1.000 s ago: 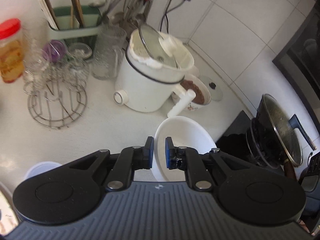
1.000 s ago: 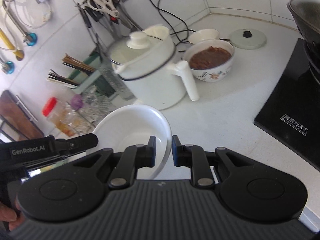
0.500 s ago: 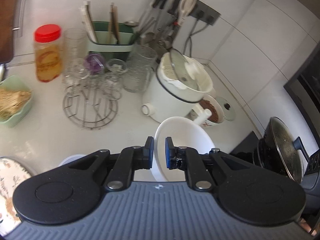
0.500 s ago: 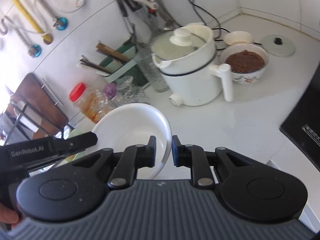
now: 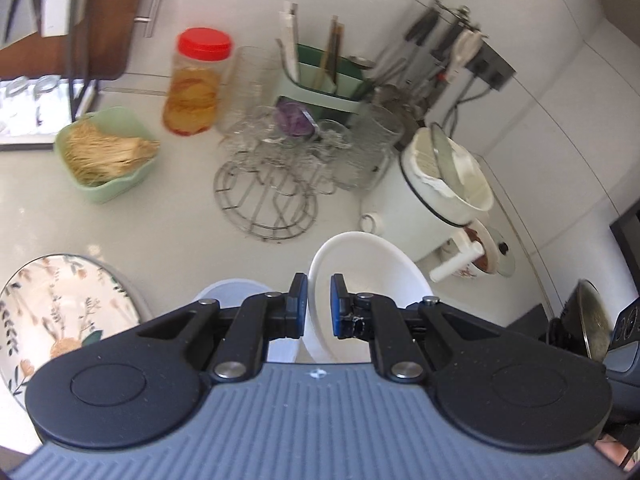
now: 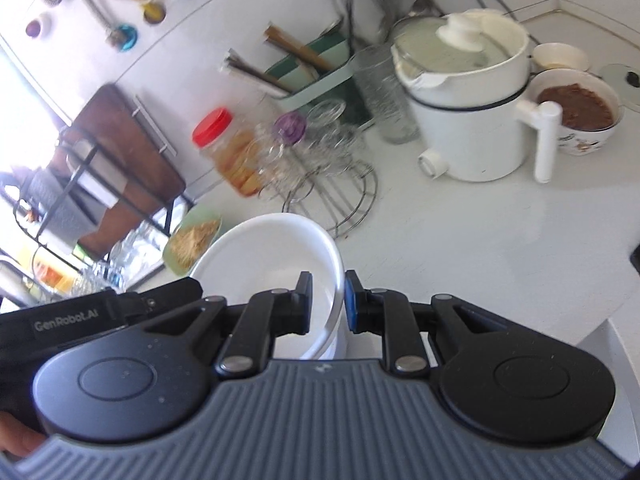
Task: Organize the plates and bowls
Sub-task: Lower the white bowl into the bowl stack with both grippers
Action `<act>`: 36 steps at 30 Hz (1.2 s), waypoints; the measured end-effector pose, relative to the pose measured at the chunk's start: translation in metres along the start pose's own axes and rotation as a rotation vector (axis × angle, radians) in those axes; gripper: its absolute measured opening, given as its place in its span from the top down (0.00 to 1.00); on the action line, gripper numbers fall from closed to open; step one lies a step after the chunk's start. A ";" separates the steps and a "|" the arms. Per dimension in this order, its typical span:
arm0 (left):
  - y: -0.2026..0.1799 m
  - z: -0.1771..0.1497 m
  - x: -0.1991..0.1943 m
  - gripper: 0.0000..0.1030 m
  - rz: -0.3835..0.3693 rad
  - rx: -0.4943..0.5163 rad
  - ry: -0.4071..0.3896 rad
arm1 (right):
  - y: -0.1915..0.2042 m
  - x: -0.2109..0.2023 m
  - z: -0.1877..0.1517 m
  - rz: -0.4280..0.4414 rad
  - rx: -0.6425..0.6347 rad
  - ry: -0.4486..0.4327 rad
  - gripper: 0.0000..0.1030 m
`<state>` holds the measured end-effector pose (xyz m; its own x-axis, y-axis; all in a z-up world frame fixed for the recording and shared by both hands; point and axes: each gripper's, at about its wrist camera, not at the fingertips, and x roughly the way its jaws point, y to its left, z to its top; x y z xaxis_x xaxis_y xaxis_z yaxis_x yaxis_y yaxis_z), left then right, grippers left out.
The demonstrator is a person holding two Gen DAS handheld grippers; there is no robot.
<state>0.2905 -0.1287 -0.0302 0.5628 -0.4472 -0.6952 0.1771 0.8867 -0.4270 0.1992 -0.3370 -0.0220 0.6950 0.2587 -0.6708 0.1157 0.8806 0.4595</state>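
A white bowl is held between both grippers above the counter. My left gripper is shut on its left rim. My right gripper is shut on its right rim; the bowl shows in that view too, with the left gripper body to its left. A flowered plate lies at the lower left of the left wrist view. A pale round lid or bowl sits just below the left fingers, partly hidden.
A green dish of noodles, a red-capped jar, a wire rack with glasses, a white cooker pot, a bowl of brown food and a dark pan stand on the white counter.
Both grippers have lifted the white bowl and carried it back and left, away from the cooker. The plate and the green dish have come into view.
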 end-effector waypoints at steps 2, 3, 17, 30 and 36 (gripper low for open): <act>0.006 -0.003 0.000 0.87 0.019 -0.010 -0.011 | 0.005 0.007 -0.001 0.005 -0.024 0.019 0.81; 0.010 -0.004 0.000 0.87 0.030 -0.016 -0.016 | 0.007 0.011 -0.002 0.009 -0.038 0.032 0.81; 0.043 -0.011 0.033 0.87 0.113 -0.006 -0.001 | 0.015 0.068 -0.012 -0.008 -0.136 0.160 0.80; 0.069 -0.033 0.080 0.86 0.176 0.094 0.106 | 0.013 0.105 -0.033 -0.020 -0.208 0.192 0.80; 0.072 -0.040 0.077 0.85 0.170 0.079 0.102 | 0.008 0.103 -0.031 -0.018 -0.170 0.179 0.65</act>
<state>0.3147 -0.1038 -0.1379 0.5058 -0.2964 -0.8101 0.1521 0.9550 -0.2545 0.2498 -0.2914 -0.1058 0.5554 0.2951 -0.7775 -0.0048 0.9361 0.3518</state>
